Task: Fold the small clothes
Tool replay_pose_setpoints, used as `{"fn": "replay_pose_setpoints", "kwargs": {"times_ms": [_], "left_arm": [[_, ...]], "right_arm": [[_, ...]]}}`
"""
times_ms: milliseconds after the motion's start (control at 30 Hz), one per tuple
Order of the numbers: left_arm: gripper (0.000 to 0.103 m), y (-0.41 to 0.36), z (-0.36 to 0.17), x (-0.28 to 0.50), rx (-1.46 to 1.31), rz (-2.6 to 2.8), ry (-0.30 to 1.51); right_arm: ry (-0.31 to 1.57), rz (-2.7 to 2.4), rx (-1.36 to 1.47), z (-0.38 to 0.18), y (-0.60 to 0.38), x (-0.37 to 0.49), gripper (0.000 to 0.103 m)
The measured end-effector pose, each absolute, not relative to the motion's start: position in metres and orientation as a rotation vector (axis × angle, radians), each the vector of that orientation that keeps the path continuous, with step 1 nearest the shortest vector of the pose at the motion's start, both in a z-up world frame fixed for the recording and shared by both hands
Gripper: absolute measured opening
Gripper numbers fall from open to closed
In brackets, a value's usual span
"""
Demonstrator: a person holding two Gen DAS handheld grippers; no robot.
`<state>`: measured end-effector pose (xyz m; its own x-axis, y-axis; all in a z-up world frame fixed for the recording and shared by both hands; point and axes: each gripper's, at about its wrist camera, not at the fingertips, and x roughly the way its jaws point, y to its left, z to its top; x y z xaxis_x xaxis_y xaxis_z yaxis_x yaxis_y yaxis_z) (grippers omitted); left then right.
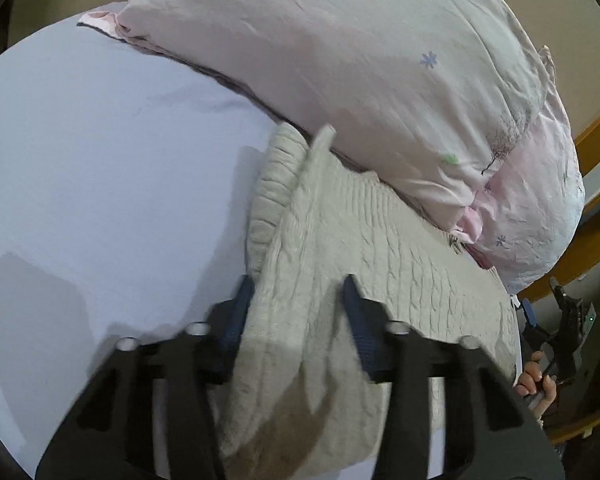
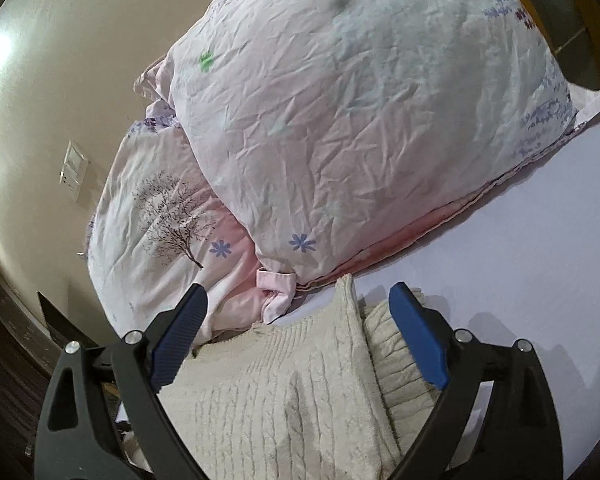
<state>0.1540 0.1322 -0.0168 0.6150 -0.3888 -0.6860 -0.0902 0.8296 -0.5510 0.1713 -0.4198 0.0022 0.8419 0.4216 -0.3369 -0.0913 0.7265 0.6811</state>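
Knit sweater (image 1: 364,280): cream, lying on lilac sheet (image 1: 100,184)
Left gripper (image 1: 298,300): fingers spread, straddling sweater
Right gripper (image 2: 298,300): spread wide, low over sweater

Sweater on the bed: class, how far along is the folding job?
Done: part of the cream sweater already lies doubled over itself. In hand: nothing; the left hand-held gripper and right hand-held gripper are open above it. Left: finishing the fold beside the pillow.
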Motion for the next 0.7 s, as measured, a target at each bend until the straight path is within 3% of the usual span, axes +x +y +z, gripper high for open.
{"fn": "replay_pose_setpoints", "kwargs": {"times_ms": [167,333,433,533,667,700], "left_arm": [[0.018,0.108,0.019,0.146,-0.745,-0.331,0.834],[0.018,0.013,0.076,0.167,-0.761,-0.634,0.743],[0.019,-0.078,0.067,0.202,-0.802,-0.850,0.819],[0.022,-0.159,0.030,0.234,-0.864,-1.018,1.034],[0.022,-0.161,0.032,0.229,-0.825,-1.042,1.005],[0.027,-0.148,0.038,0.225,-0.779,-0.999,0.970]], "right_arm": [[0.503,0.310,0.730,0.007,-0.435,0.170,0.092],[0.484,0.302,0.777,0.010,-0.459,0.166,0.092],[0.498,0.278,0.776,0.008,-0.475,0.167,0.092],[0.536,0.255,0.822,0.000,-0.493,0.170,0.092],[0.604,0.301,0.899,-0.008,-0.508,0.173,0.093],[0.625,0.319,0.908,-0.010,-0.508,0.175,0.096]]}}
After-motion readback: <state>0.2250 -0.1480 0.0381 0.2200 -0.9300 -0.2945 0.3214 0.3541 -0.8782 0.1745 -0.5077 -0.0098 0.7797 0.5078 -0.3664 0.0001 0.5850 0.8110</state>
